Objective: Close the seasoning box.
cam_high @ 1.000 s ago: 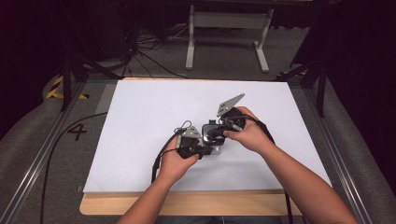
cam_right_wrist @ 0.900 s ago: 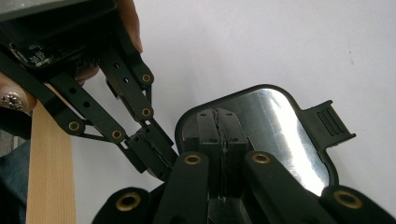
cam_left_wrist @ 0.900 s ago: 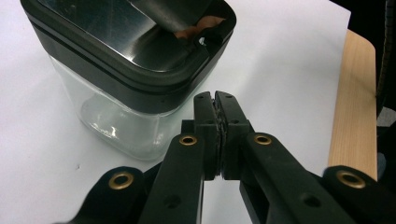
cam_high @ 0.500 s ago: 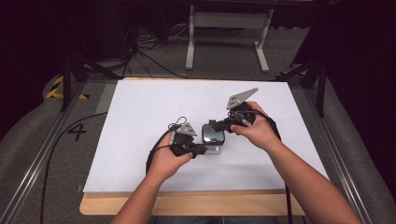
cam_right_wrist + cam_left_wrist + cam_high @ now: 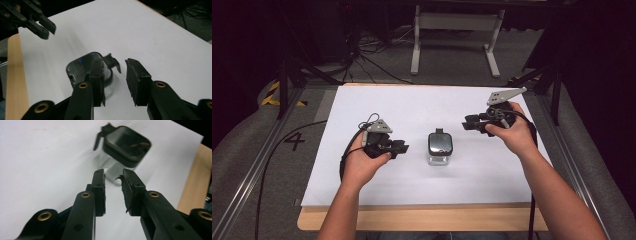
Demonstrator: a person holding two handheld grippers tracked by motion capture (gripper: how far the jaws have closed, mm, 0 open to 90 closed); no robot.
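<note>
My left claw (image 5: 401,148) hovers low over the white bench (image 5: 362,190), jaws parted by a narrow gap with nothing between them; its black foam pads (image 5: 128,192) look torn and frayed at the edges. Just ahead of its tips, to the right, stands the jar (image 5: 440,149): a small clear container, squarish with rounded corners, capped by a glossy black lid with a little tab pointing away from me. It sits upright between my two claws, touching neither. My right claw (image 5: 468,124) is beyond the jar on its far right, also parted and empty, tips aimed back toward the lid. I judge the left claw slightly nearer, so any grip would likely start there.
</note>
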